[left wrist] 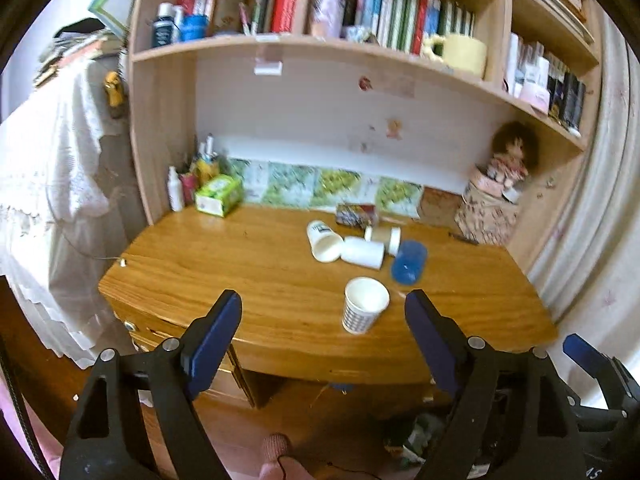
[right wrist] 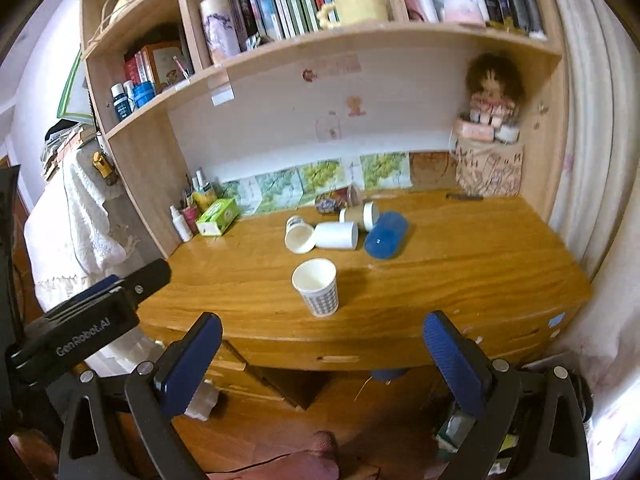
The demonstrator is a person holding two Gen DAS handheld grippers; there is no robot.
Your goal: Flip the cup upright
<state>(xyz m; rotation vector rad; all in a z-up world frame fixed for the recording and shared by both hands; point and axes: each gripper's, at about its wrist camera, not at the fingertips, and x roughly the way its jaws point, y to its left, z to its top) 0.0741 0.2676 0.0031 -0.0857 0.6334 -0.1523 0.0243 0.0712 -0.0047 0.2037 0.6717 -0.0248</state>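
Note:
A white paper cup with a dotted pattern [left wrist: 365,305] stands upright near the desk's front edge; it also shows in the right wrist view [right wrist: 317,286]. Behind it several cups lie on their sides: a white cup with its mouth toward me [left wrist: 323,241] [right wrist: 300,234], a plain white cup [left wrist: 363,252] [right wrist: 337,235], a brown cup with a white lid [left wrist: 383,237] [right wrist: 359,214] and a blue cup [left wrist: 409,261] [right wrist: 385,235]. My left gripper [left wrist: 323,309] is open and empty, in front of the desk. My right gripper [right wrist: 322,333] is open and empty, also short of the desk edge.
The wooden desk [left wrist: 240,264] [right wrist: 480,264] has a green tissue box [left wrist: 219,194] [right wrist: 217,216] and bottles at the back left, a patterned box with a doll [left wrist: 489,216] [right wrist: 489,168] at the back right, and a small printed box [left wrist: 356,214]. Bookshelves [left wrist: 320,46] hang above. A curtain [right wrist: 592,160] is on the right.

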